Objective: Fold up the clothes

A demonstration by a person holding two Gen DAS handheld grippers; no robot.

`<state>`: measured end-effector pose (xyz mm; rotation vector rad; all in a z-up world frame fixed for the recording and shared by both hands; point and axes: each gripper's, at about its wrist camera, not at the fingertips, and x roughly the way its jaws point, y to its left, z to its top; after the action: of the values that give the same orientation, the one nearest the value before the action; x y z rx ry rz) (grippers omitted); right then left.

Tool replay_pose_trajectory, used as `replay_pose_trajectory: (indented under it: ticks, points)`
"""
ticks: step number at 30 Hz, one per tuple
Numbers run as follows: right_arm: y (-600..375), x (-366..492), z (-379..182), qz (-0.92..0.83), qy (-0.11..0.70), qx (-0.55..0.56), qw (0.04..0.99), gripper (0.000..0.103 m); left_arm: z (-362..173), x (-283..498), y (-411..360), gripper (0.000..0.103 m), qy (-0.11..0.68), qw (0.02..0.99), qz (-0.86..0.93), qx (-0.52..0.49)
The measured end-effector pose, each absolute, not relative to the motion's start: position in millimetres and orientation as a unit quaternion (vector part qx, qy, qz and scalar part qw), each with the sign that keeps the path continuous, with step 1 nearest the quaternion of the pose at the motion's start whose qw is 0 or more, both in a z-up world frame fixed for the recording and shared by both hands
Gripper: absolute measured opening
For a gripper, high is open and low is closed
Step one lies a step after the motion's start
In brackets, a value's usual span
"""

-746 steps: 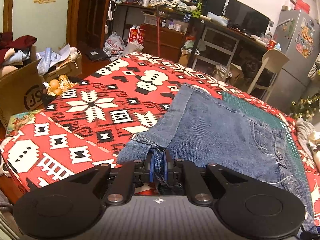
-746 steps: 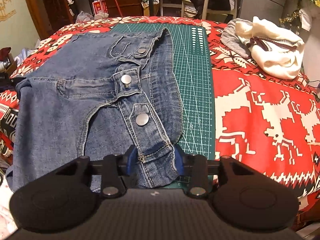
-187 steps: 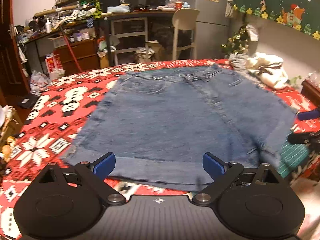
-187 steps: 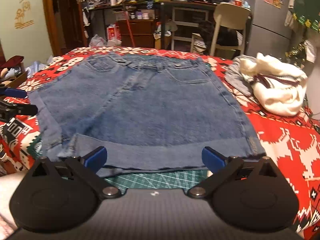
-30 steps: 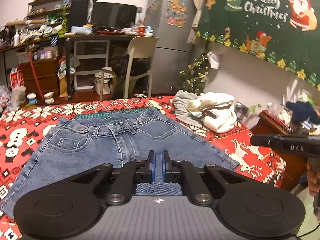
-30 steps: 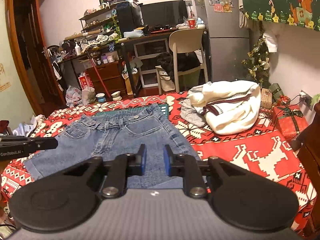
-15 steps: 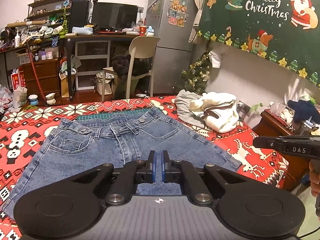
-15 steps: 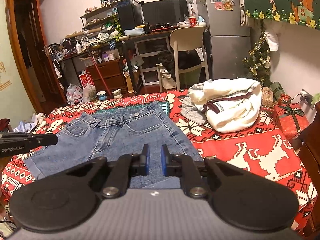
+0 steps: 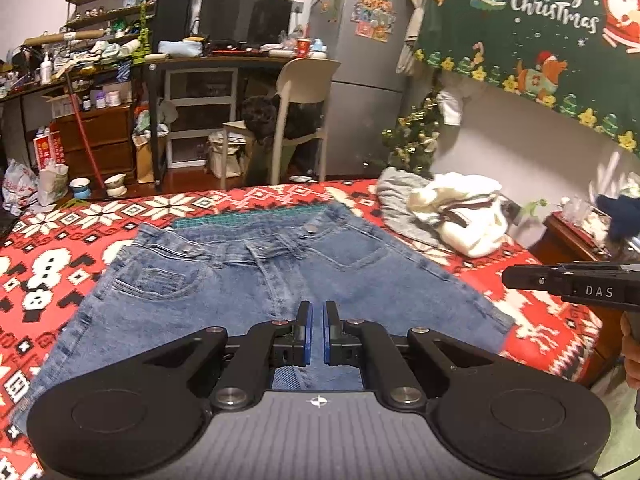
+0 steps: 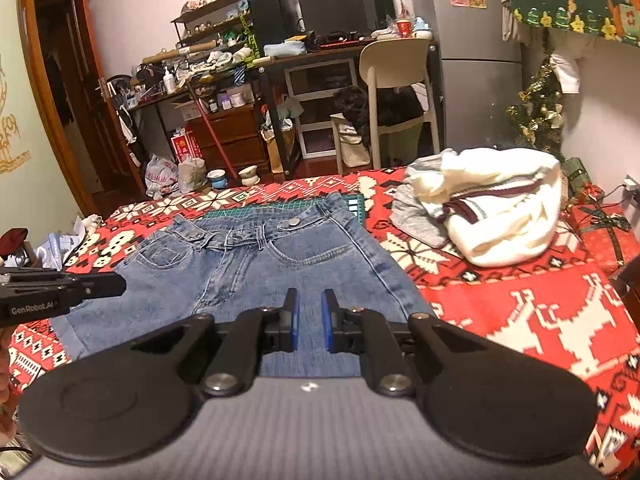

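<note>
Blue denim shorts (image 9: 240, 292) (image 10: 248, 272) lie spread flat on the table, waistband at the far side and leg hems toward me. My left gripper (image 9: 316, 332) hovers over the near middle of the shorts, its blue pads almost together with nothing between them. My right gripper (image 10: 310, 320) is raised over the right leg, jaws also drawn close and holding nothing. Each view catches the other tool side-on: the right gripper's fingers (image 9: 532, 280) at the right edge, the left gripper's fingers (image 10: 92, 286) at the left edge.
A red patterned tablecloth (image 9: 60, 248) covers the table, and a green cutting mat (image 9: 248, 218) peeks out beyond the waistband. A white sweater (image 10: 500, 208) on a grey garment (image 10: 416, 216) is heaped at the far right. A chair (image 10: 396, 80) and cluttered desks stand behind.
Over the last second both grippers stayed raised over the shorts and barely moved. The right jaws drew a little closer together. The shorts have not moved.
</note>
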<state>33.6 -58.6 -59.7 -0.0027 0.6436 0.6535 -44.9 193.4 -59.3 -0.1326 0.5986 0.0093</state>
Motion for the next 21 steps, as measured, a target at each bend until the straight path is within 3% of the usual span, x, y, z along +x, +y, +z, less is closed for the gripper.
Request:
replay_pose_trajectory:
  ticks: [21]
  points:
    - [41.8,118.4,-85.7,0.346,0.340,-0.050,0.873,0.013,-72.1,15.1,254.2,0.005,0.309,0.945,0.052,-0.092]
